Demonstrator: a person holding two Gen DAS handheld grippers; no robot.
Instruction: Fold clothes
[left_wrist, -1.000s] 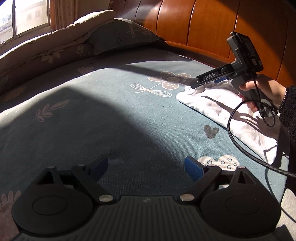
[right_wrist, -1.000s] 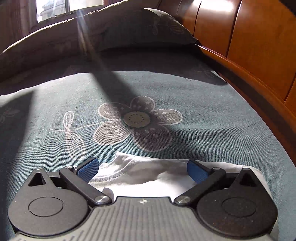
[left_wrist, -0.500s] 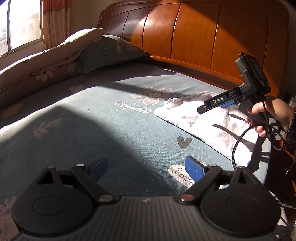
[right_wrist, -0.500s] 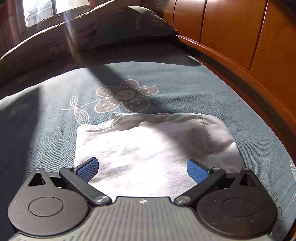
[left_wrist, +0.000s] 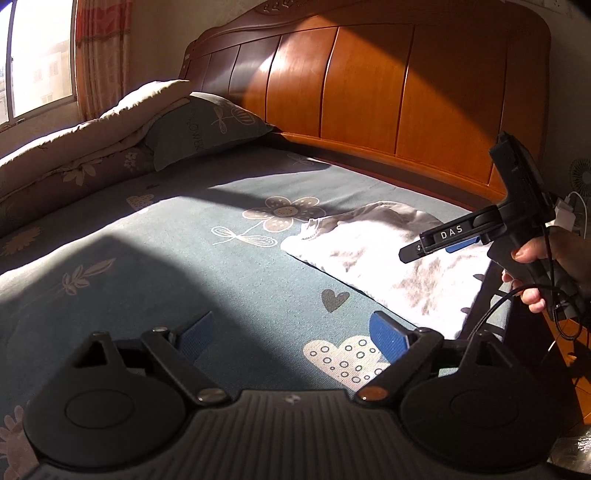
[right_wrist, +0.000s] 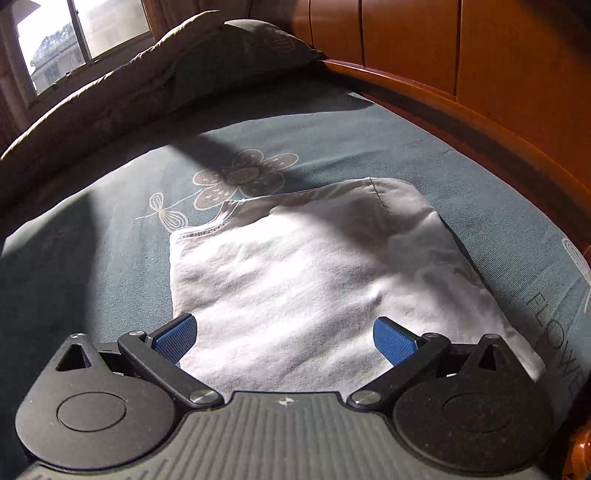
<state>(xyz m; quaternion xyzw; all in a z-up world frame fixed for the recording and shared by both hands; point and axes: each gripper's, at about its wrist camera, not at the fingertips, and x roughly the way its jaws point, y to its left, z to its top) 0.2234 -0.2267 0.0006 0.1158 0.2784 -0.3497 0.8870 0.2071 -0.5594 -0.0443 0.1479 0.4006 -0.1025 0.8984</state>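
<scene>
Ahead of the left tongs: nothing but blue-green bedsheet with a cloud print just under the right-hand pad, a little heart past that, then a big flower print. Far ahead and off to the left, a pillow propped against a rolled-up quilt, with the wooden headboard running across the back and a window in the far left corner. Nothing blocking the path in front. Jaws spread wide, nothing between the pads, hovering over bare sheet.

Off to the right of those tongs, a hand gripping the handle of the right tongs, cable dangling below it. Same deal there: pads wide apart, nothing pinched, hanging above the near end of the shirt.

White shirt right in front of the right tongs, lying flat on the sheet as a neat folded rectangle, long way pointing off toward the flower print. Stitched hem showing along the far left edge, a seam on the far right corner. A bit wrinkly, half in sun, with a dark shadow band cutting across the far end. Bed frame rail close on the right.
</scene>
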